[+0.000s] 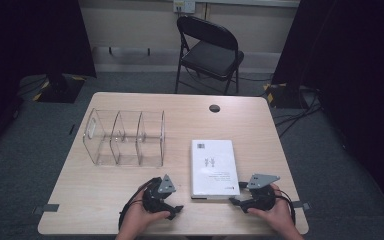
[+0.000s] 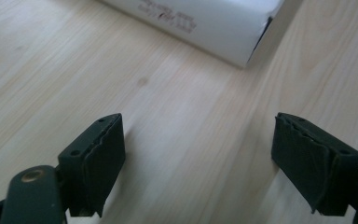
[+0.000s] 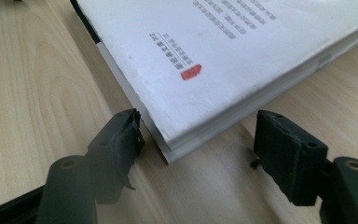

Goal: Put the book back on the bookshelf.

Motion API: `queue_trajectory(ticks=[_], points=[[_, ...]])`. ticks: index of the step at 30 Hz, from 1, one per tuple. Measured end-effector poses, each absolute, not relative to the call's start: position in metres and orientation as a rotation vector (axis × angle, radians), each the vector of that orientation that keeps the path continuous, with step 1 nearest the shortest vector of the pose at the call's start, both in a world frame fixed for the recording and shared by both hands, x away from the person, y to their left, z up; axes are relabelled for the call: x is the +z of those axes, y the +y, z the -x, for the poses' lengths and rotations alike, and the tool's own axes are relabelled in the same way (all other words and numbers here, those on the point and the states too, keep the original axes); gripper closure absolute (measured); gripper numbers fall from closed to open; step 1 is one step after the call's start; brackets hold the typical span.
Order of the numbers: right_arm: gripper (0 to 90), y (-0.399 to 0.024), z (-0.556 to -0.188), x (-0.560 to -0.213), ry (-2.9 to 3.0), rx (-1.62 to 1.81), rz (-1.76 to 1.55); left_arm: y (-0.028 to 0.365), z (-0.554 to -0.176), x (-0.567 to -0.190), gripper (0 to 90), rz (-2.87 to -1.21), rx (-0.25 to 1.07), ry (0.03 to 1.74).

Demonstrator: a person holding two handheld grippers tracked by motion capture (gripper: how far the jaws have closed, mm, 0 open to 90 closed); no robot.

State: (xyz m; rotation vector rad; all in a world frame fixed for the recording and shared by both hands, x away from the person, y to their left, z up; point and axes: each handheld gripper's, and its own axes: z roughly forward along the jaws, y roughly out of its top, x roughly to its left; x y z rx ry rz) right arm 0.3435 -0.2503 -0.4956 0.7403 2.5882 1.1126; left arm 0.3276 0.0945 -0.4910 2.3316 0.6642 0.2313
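White book [image 1: 214,168] flat on wooden worktop [image 1: 260,125], right of clear three-slot organizer [image 1: 125,137]. Right gripper [image 3: 198,140] at book's near right corner, fingers [image 3: 286,149] apart, corner between them, left finger possibly touching edge, no grip. Left gripper [image 2: 198,158] just left of book, fingers spread over bare wood.

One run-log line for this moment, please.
left gripper open, off book | right gripper open, fingers straddle book corner | organizer empty
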Motion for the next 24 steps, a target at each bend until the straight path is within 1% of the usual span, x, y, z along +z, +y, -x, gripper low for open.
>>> queue_trajectory(ticks=[3,4,5,6,7,8,13,15,24], points=[[32.7,-0.247,-0.343,-0.494,2.583,1.092,-0.711,0.085,-0.329,-0.491,18.3,-2.324,0.213,0.65],[35.1,-0.244,-0.344,-0.495,2.586,1.125,-0.708,0.076,-0.33,-0.492,18.7,-2.317,0.216,0.639],[35.6,-0.243,-0.344,-0.497,2.592,1.149,-0.719,0.073,-0.331,-0.492,18.5,-2.322,0.23,0.626],[38.4,-0.243,-0.344,-0.497,2.583,1.145,-0.722,0.073,-0.331,-0.492,18.1,-2.322,0.23,0.626],[38.4,-0.243,-0.344,-0.497,2.583,1.145,-0.722,0.07,-0.334,-0.493,18.1,-2.311,0.233,0.635],[41.0,-0.244,-0.345,-0.496,2.583,1.142,-0.727,0.065,-0.337,-0.495,17.7,-2.288,0.246,0.642],[41.5,-0.245,-0.344,-0.497,2.566,1.155,-0.737,0.055,-0.341,-0.497,16.8,-2.278,0.249,0.623],[41.7,-0.244,-0.343,-0.497,2.569,1.15,-0.738,0.051,-0.342,-0.497,18.8,-2.273,0.246,0.613],[42.4,-0.244,-0.343,-0.496,2.571,1.146,-0.747,0.051,-0.341,-0.498,19.9,-2.258,0.25,0.604]])
